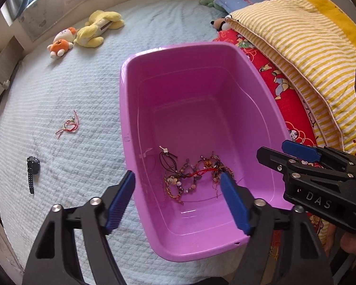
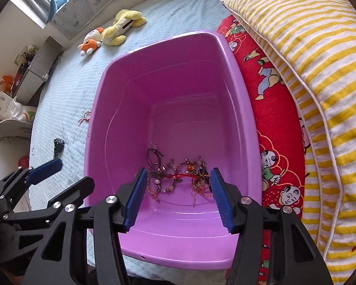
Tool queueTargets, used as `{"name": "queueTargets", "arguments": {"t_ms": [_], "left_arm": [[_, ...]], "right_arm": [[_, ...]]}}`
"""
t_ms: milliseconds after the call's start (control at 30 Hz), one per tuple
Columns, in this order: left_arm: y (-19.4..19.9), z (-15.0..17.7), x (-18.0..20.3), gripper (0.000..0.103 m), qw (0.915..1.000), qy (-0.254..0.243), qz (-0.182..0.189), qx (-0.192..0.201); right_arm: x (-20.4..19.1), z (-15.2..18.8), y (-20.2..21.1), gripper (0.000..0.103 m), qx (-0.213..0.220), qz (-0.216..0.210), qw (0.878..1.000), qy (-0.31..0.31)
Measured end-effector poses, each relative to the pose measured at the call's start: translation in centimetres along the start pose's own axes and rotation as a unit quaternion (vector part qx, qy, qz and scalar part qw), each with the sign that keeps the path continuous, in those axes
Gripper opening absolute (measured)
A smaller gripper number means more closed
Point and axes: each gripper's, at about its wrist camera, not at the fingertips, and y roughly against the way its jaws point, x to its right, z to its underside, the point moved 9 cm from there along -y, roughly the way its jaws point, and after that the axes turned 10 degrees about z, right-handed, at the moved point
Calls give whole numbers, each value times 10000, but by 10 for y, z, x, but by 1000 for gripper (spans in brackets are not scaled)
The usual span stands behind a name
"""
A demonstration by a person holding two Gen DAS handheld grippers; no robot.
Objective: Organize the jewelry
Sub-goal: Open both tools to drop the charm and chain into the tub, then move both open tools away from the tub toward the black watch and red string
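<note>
Bracelets [image 1: 192,178] lie tangled on the floor of the purple bin [image 1: 130,99] in my left view, my left tool [image 1: 178,201] spread wide and empty above the near rim. A red string bracelet [image 1: 70,124] and a black watch [image 1: 32,168] wait on the bed [image 1: 71,83].

Right view: my right tool [image 2: 176,199], jaws parted and empty, hangs over the pile. I'd swing left for the string bracelet, pinching low at its knot.

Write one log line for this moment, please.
left gripper open, empty | right gripper open, empty | jewelry pile in purple tub | red string bracelet, black watch on bed
</note>
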Motion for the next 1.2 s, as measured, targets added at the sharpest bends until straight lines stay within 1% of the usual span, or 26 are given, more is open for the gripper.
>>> {"name": "queueTargets", "arguments": {"t_ms": [133, 300, 500, 667, 867, 933, 1000, 1100, 1200], "left_arm": [[6, -2, 0, 75, 9999, -88, -75, 4], [16, -1, -5, 75, 10000, -14, -67, 38], [36, 0, -13, 75, 9998, 68, -98, 176], [60, 4, -24, 75, 9990, 122, -193, 376], [87, 21, -55, 75, 9969, 508, -344, 492], [97, 28, -67, 75, 9956, 659, -396, 531], [108, 36, -81, 76, 9938, 814, -432, 625], [126, 51, -105, 79, 9889, 1111, -559, 816], [138, 73, -132, 80, 9820, 1517, -661, 906]], "right_arm": [[1, -3, 6, 54, 18, 17, 10000, 18], [-4, -1, 13, 55, -4, -72, 10000, 51], [-19, 7, 24, 56, -62, -203, 9997, 151], [-37, 16, 36, 57, -57, -260, 9991, 333], [-63, 23, 50, 57, -23, -340, 9978, 567], [-75, 26, 54, 60, -31, -387, 9968, 700], [-88, 29, 59, 60, -19, -443, 9954, 848], [-112, 34, 62, 60, -11, -585, 9921, 1107], [-136, 44, 60, 60, -25, -714, 9894, 1268]]}}
